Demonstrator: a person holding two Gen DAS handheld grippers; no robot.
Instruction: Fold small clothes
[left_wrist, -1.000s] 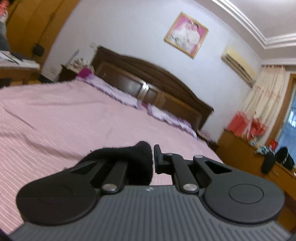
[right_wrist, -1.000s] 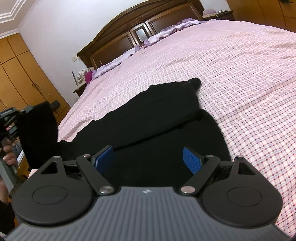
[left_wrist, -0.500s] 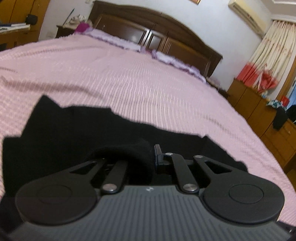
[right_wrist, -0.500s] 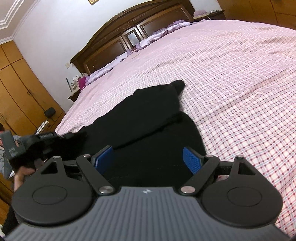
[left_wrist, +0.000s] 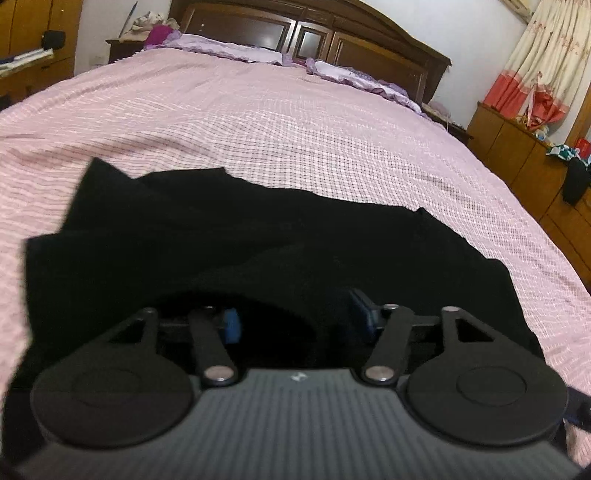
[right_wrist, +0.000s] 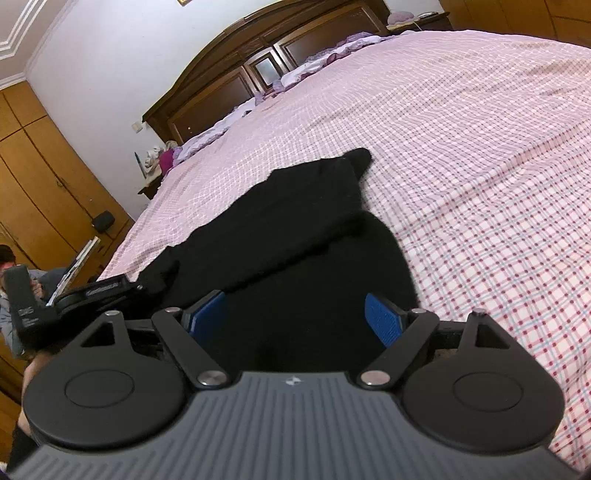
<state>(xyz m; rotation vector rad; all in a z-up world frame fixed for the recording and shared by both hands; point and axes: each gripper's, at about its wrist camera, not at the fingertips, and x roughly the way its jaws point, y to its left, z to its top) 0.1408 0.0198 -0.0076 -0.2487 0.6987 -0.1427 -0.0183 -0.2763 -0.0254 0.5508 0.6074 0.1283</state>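
- Fingers of left gripper (left_wrist: 297, 325) spread apart, blue pads showing, a fold of black garment (left_wrist: 221, 236) draped slack across the gap at 12 o'clock, not pinched.
- Fingers of right gripper (right_wrist: 295, 317) likewise wide open, hovering over the near edge of the same black garment (right_wrist: 295, 221), nothing clamped.
- Left gripper also visible in the right wrist view at 9 o'clock (right_wrist: 147, 286), down at the cloth's left edge.
- Garment spread flat on pink checked bed (left_wrist: 295, 122), one narrow end reaching toward 1 o'clock in the right wrist view.
- Purple pillows (left_wrist: 229, 48) farther off at 12 o'clock.
- Dark wooden headboard (left_wrist: 314, 33) behind, against the wall.
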